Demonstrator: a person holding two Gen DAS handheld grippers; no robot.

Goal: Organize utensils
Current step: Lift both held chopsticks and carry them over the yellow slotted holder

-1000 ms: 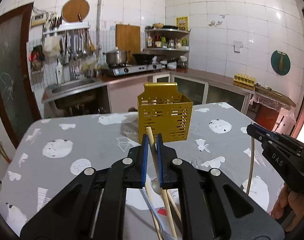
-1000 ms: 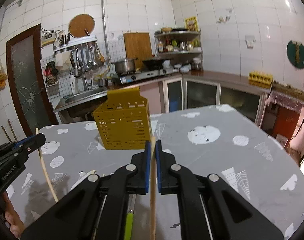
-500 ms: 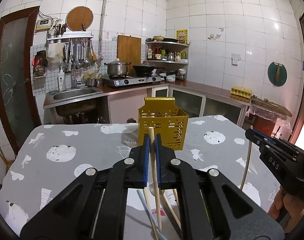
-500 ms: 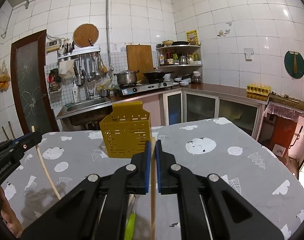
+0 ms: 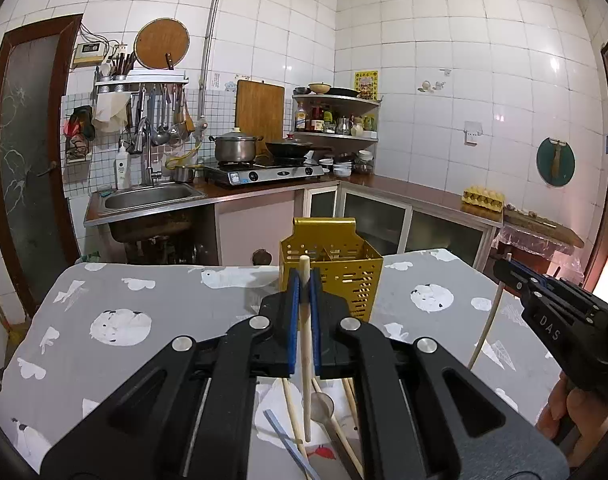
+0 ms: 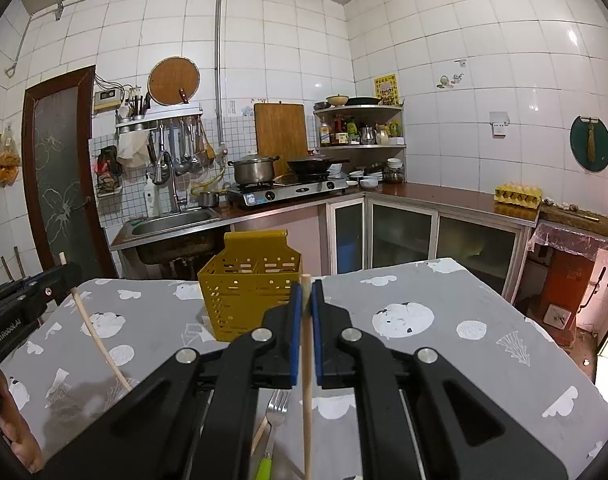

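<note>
A yellow perforated utensil holder stands on the grey patterned table; it also shows in the right wrist view. My left gripper is shut on a wooden chopstick, held upright above the table in front of the holder. My right gripper is shut on another wooden chopstick, also upright, to the right of the holder. Each gripper shows in the other's view, the right one and the left one. Loose chopsticks and a spoon lie below the left gripper.
A fork with a green handle lies on the table under the right gripper. A blue flat utensil lies beside the spoon. Behind the table are a sink, a stove with pots and counter cabinets.
Both grippers have risen with their chopsticks, and the view has tilted up. The holder looks lower and farther away in both views.
</note>
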